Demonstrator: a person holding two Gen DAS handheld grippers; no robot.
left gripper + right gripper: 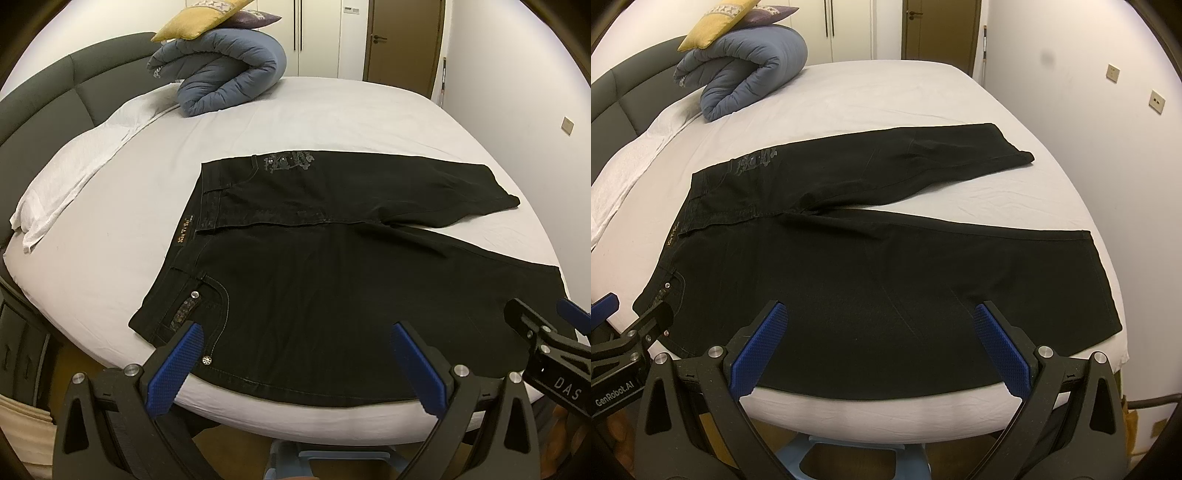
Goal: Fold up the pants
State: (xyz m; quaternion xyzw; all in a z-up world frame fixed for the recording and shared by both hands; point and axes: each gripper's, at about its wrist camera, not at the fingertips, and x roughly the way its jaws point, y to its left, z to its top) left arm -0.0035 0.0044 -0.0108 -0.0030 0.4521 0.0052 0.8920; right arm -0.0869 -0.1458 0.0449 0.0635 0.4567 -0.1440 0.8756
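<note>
Black pants (332,266) lie spread flat on the white bed (332,110), waistband to the left, both legs reaching right and splayed apart. They show in the right wrist view (868,258) too. My left gripper (297,339) is open, hovering over the near edge by the front pocket, holding nothing. My right gripper (881,317) is open over the near leg's thigh, holding nothing. The right gripper also shows at the right edge of the left wrist view (543,328). The left gripper shows at the left edge of the right wrist view (628,325).
A rolled blue duvet (229,70) with a yellow pillow (195,20) on it sits at the bed's far left. A white towel (74,170) lies along the left side by the dark headboard (55,88). A wall (1108,147) is close on the right. A blue stool (857,458) stands below the bed edge.
</note>
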